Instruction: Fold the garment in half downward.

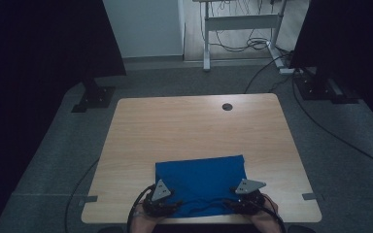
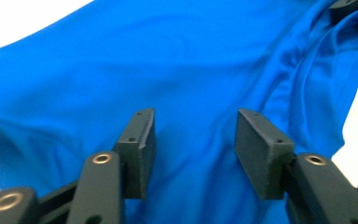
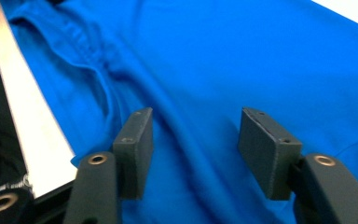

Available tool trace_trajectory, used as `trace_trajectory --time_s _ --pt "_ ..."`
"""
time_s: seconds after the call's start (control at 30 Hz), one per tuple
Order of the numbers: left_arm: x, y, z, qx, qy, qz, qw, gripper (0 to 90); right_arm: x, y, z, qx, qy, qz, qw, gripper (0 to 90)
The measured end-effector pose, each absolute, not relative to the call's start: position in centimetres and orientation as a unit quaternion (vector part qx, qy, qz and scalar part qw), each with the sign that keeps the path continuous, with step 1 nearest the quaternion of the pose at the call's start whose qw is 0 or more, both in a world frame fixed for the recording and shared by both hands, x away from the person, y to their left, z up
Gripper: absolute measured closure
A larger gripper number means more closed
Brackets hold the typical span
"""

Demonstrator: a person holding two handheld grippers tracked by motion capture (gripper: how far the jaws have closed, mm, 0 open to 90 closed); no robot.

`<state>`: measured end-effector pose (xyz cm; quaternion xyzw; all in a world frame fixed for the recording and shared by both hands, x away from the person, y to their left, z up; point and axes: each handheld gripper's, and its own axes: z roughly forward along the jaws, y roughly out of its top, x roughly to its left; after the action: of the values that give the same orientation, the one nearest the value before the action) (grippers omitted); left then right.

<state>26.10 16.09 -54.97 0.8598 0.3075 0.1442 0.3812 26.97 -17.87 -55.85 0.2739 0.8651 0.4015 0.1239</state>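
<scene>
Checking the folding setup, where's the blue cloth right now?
In the high view the blue cloth lies on the table's near edge, centred, between both tools.

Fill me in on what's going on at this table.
A person holds a gripper in each hand over a blue cloth lying folded at the near edge of a wooden table. The left gripper and right gripper both have their jaws apart above the fabric, gripping nothing.
</scene>
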Motion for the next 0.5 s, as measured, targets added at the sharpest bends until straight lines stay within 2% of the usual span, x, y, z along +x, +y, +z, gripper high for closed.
trace_trajectory --time_s 0.27,0.5 --pt "26.0 17.4 -54.5 0.840 0.335 0.158 0.396 32.2 27.0 -18.9 -55.3 0.284 0.859 0.402 0.144 30.2" --pt "26.7 17.1 -55.3 0.851 0.334 0.171 0.367 26.5 27.8 -19.3 -56.0 0.296 0.861 0.385 0.150 23.7"
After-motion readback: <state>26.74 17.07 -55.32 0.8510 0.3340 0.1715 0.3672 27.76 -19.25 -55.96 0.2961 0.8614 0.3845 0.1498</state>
